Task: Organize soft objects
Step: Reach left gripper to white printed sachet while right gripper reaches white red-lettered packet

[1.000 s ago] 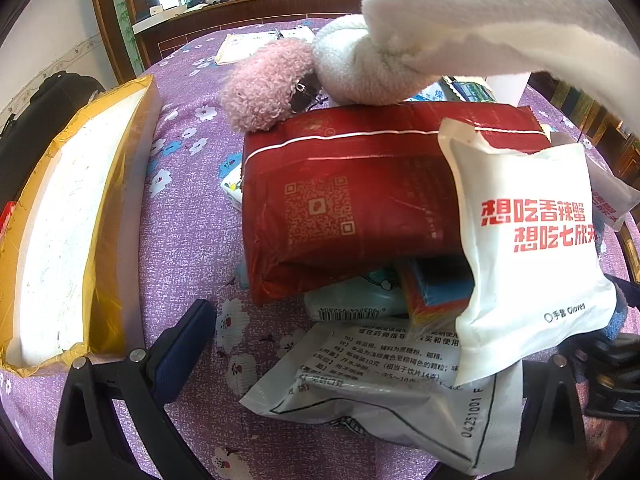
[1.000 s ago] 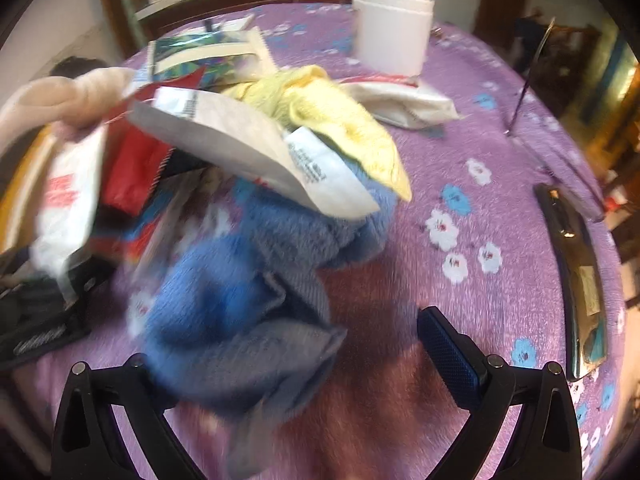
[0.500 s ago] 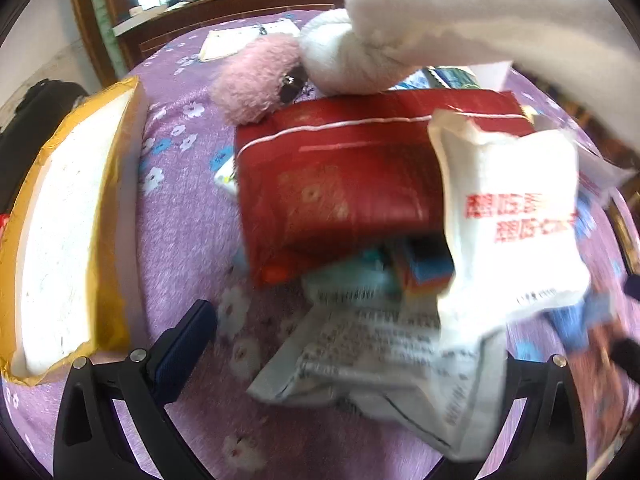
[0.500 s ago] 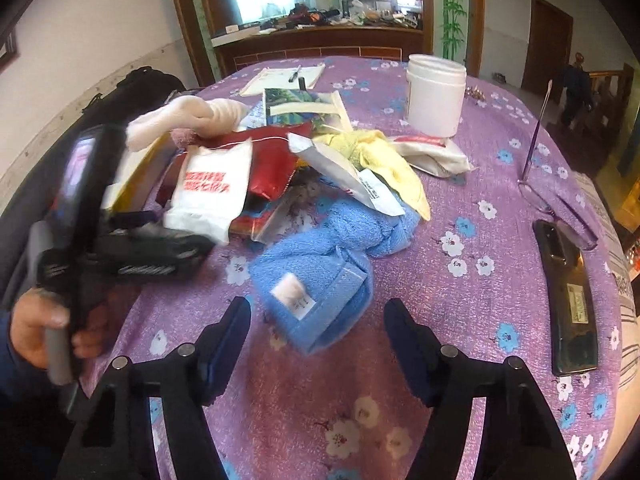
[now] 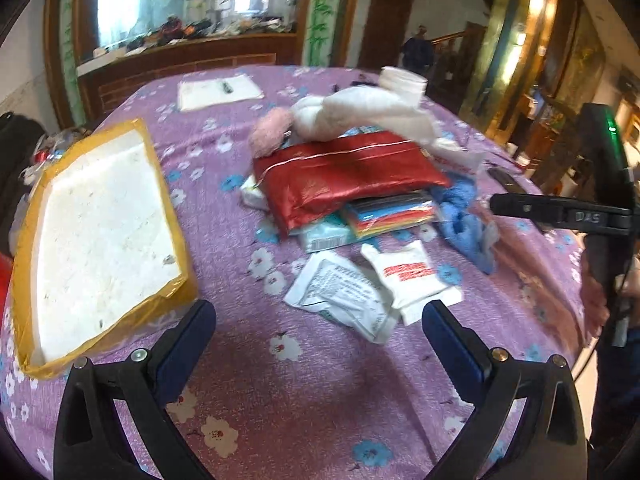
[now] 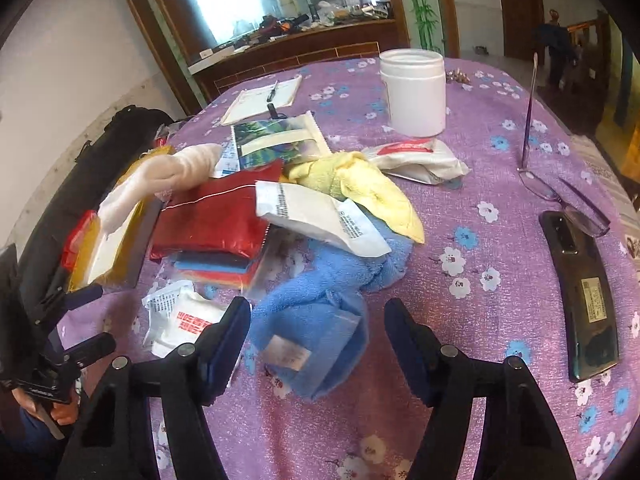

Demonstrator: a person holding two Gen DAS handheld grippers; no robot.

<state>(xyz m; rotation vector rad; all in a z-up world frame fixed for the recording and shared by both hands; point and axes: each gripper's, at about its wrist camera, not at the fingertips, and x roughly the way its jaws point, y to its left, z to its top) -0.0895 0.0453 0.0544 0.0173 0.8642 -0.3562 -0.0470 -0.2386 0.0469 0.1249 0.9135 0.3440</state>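
A heap of soft things lies mid-table: a red foil pack (image 5: pixel 344 172), a white plush roll (image 5: pixel 360 116), a pink fluffy ball (image 5: pixel 272 128), a yellow cloth (image 6: pixel 360 184) and a blue towel (image 6: pixel 312 312). My left gripper (image 5: pixel 320 344) hovers open above bare cloth, short of two white sachets (image 5: pixel 408 276). My right gripper (image 6: pixel 318 340) is open, raised over the near end of the blue towel; the towel shows between the fingers but rests on the table. A hand (image 6: pixel 40 404) holds the left tool at the picture's left edge.
A foam box with yellow tape (image 5: pixel 100 236) sits left of the heap. A white jar (image 6: pixel 414 92), glasses (image 6: pixel 560 196) and a dark phone (image 6: pixel 580 300) lie on the right. A notebook with a pen (image 6: pixel 264 100) is at the far side.
My left gripper has drawn back and up from the heap; the white red-lettered sachet now lies flat on the cloth. My right gripper's jaws narrowed and rose; the blue towel rests on the table.
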